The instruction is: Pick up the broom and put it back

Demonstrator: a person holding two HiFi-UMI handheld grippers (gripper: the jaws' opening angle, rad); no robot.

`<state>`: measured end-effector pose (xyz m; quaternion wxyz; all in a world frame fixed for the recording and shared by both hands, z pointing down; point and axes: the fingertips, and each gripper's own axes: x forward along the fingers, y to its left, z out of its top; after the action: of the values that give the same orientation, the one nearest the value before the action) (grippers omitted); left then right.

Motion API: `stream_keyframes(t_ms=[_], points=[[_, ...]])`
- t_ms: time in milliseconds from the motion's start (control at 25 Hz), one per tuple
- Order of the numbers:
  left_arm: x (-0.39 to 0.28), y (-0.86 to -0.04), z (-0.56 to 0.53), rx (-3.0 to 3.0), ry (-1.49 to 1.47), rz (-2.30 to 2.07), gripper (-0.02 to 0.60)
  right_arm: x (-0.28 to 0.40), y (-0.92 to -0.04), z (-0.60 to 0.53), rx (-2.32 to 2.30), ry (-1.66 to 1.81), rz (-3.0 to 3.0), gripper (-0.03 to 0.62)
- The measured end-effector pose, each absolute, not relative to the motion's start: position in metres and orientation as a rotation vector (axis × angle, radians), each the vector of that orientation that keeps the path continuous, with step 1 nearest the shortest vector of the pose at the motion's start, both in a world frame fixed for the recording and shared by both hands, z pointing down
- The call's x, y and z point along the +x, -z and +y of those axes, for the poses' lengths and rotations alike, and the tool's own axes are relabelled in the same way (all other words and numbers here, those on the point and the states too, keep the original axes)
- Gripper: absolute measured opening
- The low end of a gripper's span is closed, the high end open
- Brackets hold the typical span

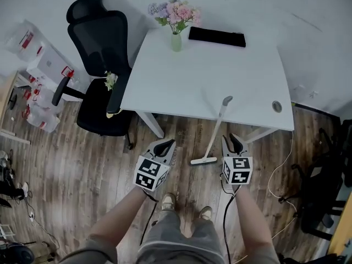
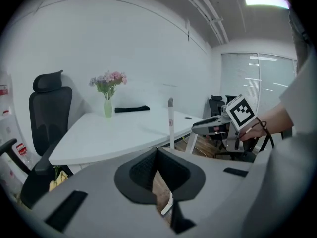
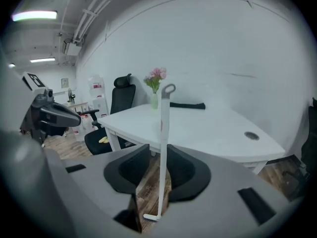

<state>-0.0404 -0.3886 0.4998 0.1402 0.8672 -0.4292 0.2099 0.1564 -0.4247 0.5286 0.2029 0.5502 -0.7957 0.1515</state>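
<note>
The white broom leans upright against the front edge of the white table, its head on the wooden floor. My left gripper hangs to the left of the broom head, jaws together, nothing in them. My right gripper is just right of the handle, jaws apart and empty. In the right gripper view the broom handle shows through the gap of that gripper, standing ahead of it and untouched. From the left gripper the broom appears ahead to the right.
A black office chair stands left of the table. A vase of flowers and a flat black item sit at the table's far side. Boxes crowd the left; dark chairs and a cable lie right.
</note>
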Motion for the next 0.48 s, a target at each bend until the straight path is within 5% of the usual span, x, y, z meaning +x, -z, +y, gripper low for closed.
stream_keyframes(t_ms=[480], points=[[-0.032,-0.338,-0.383,2.641,-0.501,-1.315,0.017,0.179,-0.309,-0.379,1.576,-0.22,-2.437,0.078]])
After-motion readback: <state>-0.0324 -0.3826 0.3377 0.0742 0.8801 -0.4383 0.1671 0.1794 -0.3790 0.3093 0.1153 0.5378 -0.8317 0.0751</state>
